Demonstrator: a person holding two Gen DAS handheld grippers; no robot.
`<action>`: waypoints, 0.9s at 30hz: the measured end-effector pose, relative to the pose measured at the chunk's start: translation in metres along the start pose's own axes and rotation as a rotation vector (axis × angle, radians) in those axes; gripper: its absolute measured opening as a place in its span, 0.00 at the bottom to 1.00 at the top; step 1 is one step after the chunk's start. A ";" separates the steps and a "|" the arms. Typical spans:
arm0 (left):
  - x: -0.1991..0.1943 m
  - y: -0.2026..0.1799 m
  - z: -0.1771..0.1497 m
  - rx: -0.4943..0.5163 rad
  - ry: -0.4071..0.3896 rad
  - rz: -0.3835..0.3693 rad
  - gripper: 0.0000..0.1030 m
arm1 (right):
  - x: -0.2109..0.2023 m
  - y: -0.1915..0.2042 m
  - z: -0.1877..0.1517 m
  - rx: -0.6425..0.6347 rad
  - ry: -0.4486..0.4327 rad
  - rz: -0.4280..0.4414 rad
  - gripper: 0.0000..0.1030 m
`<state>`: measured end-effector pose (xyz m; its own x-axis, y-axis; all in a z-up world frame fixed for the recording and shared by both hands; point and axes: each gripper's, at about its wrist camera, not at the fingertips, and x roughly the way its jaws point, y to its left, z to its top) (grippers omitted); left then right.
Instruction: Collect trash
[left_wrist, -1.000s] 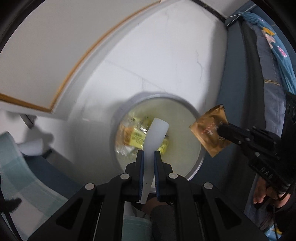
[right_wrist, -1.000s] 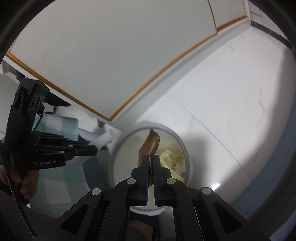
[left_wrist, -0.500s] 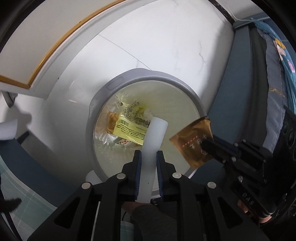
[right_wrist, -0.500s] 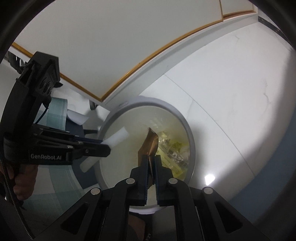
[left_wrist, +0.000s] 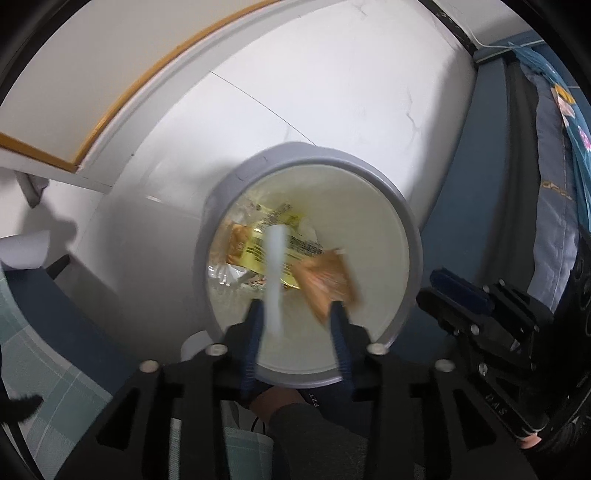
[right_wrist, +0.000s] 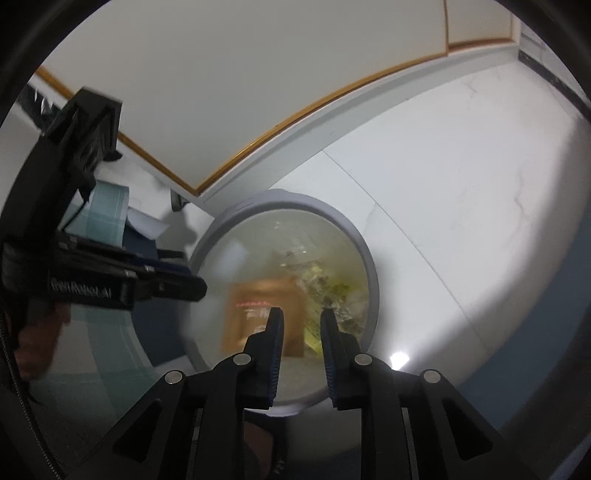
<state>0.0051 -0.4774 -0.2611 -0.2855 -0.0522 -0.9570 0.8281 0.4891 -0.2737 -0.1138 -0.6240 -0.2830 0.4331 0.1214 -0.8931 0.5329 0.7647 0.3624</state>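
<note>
A round bin with a grey rim (left_wrist: 295, 151) stands on the floor below both grippers, with yellow wrappers (left_wrist: 258, 254) inside. My left gripper (left_wrist: 295, 308) hangs over it with its jaws opening. A white strip (left_wrist: 275, 266), blurred, is slipping down beside the left finger, and no pad presses on it. My right gripper (right_wrist: 301, 314) also hangs above the bin's rim (right_wrist: 280, 197), jaws opening and nothing between them. A brown wrapper (right_wrist: 258, 310), blurred, drops below it into the bin. The same brown wrapper (left_wrist: 327, 280) shows in the left wrist view, where the right gripper (left_wrist: 443, 286) sits at the bin's right edge.
The bin stands on a white tiled floor (left_wrist: 332, 92) by a white cabinet with a wooden edge (right_wrist: 295, 110). Blue bedding (left_wrist: 554, 166) rises on the right. A teal checked cloth (left_wrist: 37, 350) and a sheet of paper (left_wrist: 26, 247) lie to the left.
Both grippers came closer over the bin and their jaws parted. The white strip left the left jaws and the brown wrapper left the right jaws; both are falling into the bin.
</note>
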 end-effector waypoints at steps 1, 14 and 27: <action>-0.002 0.000 -0.001 0.002 -0.008 0.006 0.41 | -0.001 0.001 -0.001 -0.001 0.001 0.000 0.22; -0.093 -0.005 -0.036 0.059 -0.185 0.129 0.68 | -0.066 0.013 0.006 0.066 -0.090 0.030 0.51; -0.177 -0.018 -0.092 0.038 -0.409 0.186 0.69 | -0.139 0.052 0.005 0.022 -0.149 0.018 0.68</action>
<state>-0.0036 -0.3967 -0.0781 0.0775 -0.3102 -0.9475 0.8668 0.4905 -0.0897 -0.1429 -0.6042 -0.1389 0.5447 0.0382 -0.8378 0.5394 0.7490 0.3848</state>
